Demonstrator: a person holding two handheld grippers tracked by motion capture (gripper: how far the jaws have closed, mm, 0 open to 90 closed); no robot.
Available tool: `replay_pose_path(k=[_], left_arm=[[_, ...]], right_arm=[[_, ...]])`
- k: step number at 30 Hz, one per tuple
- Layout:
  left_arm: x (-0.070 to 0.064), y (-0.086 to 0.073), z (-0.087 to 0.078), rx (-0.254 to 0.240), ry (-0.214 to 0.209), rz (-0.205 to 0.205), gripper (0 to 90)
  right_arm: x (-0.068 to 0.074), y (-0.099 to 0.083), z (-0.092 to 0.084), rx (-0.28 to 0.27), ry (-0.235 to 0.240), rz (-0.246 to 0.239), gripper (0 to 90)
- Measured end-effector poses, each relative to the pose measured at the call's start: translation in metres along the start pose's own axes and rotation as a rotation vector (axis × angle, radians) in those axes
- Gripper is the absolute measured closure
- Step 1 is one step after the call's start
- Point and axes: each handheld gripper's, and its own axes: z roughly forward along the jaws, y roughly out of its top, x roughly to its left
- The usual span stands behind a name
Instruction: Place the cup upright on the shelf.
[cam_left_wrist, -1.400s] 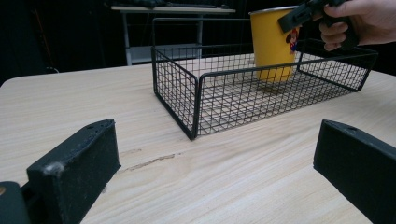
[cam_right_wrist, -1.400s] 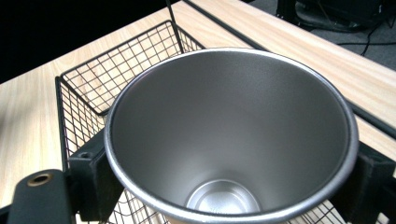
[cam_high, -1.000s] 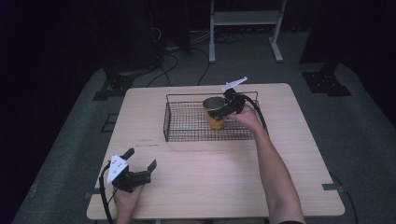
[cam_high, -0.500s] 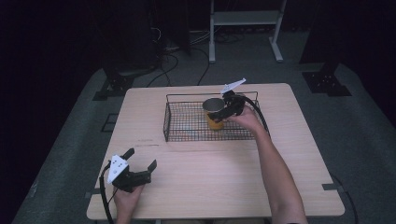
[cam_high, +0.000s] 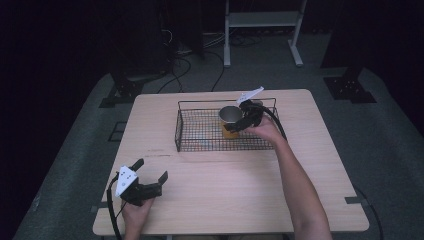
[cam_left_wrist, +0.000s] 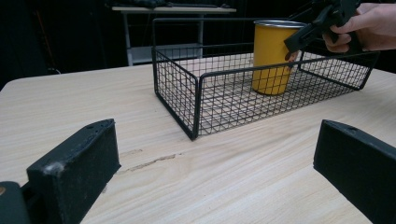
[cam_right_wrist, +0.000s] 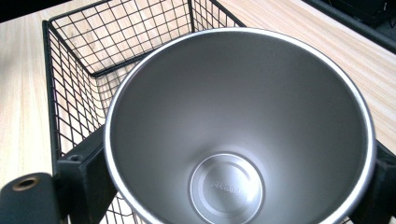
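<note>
right gripper (cam_high: 242, 121) is clamping the yellow cup (cam_high: 229, 122), which is standing upright inside the wire basket (cam_high: 200, 130), right of middle. left gripper (cam_high: 150, 176) is resting spread wide on the surface (cam_high: 240, 190), well apart.

In the right gripper view we lose the near rim of the yellow cup (cam_right_wrist: 238, 135) past the bottom edge, and its wide mouth covers most of the wire basket (cam_right_wrist: 74, 60) floor. We cannot tell from there whether the cup's base rests on the mesh. In the left gripper view, the right gripper (cam_left_wrist: 299, 39) is cut off at the top edge, and the basket's front wall veils the cup's foot.
</note>
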Motion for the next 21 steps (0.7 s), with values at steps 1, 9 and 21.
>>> replay_pose_path(k=[1,9,21], left_arm=[[0.0,0.0,0.0,0.0,0.0,0.001,0.0],[0.0,0.0,0.0,-0.001,0.001,0.001,0.0],[0.0,0.0,0.0,0.0,0.005,0.002,0.0]], right_arm=[[0.0,0.0,0.0,0.001,-0.003,-0.001,6.7],[0.003,0.003,-0.001,0.006,-0.009,-0.017,1.9],[0.004,0.005,-0.01,-0.012,0.0,-0.029,0.0]])
